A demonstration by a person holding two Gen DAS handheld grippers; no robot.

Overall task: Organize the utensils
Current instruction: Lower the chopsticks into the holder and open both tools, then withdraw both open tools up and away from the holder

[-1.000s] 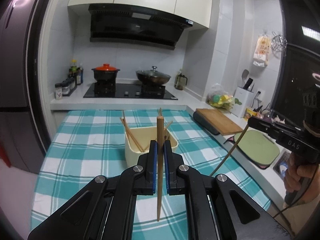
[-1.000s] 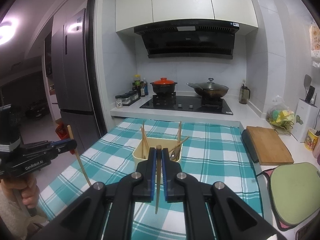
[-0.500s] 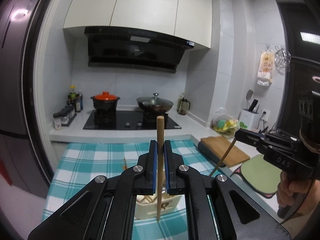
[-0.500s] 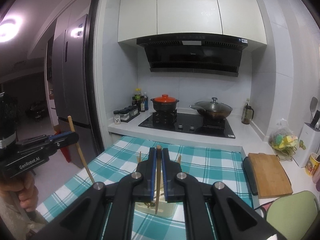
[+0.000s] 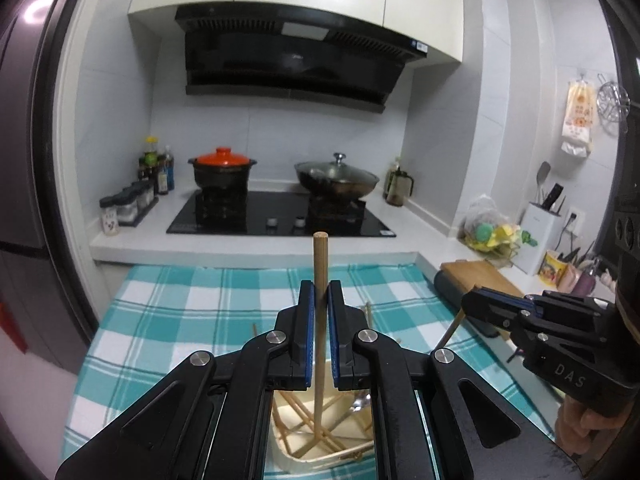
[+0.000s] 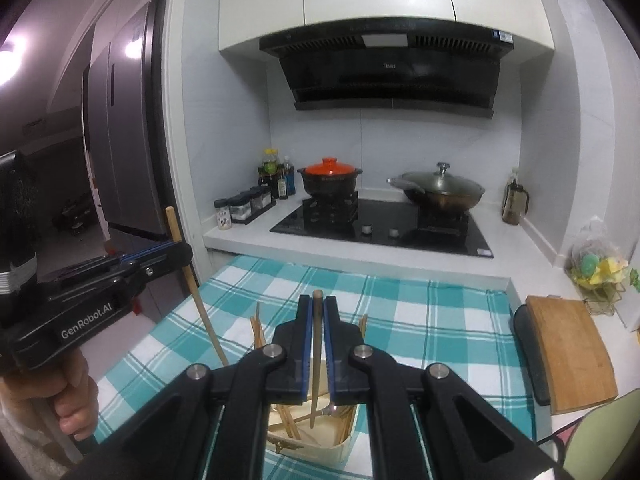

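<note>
in the left wrist view the left gripper [image 5: 317, 304] has its blue-padded fingers [image 5: 306, 320] closed on a light wooden chopstick [image 5: 320, 280], held near upright; its blunt top stands above the fingertips and its lower end hangs down inside the cream utensil bin [image 5: 288, 452] directly below. the grip sits around the upper part of the stick, which looks deliberate: with the stick vertical over the bin mouth, letting go should drop it straight in among the chopsticks already leaning there. in the right wrist view the right gripper [image 6: 316, 316] shows the same pose, fingers [image 6: 306, 328] pinched on a second, darker chopstick [image 6: 317, 344] whose top barely clears the fingertips and whose tip hangs just above or just inside the same bin [image 6: 344, 444]; i cannot tell whether it touches anything inside. both sticks run in the narrow gap between the pads, parallel to them, gripped from both sides.

the bin stands on a tabletop [image 5: 180, 320] covered by a teal and white checked cloth. several sticks and what looks like a metal spoon already rest crossed in it, so the task seems well along, with these two pieces at the point of release.

beyond the tabletop, a wooden cutting board [image 6: 568, 352] lies to the right. farther back sit a black hob with an orange-lidded pot [image 6: 330, 178] and a lidded wok [image 6: 440, 192].
</note>
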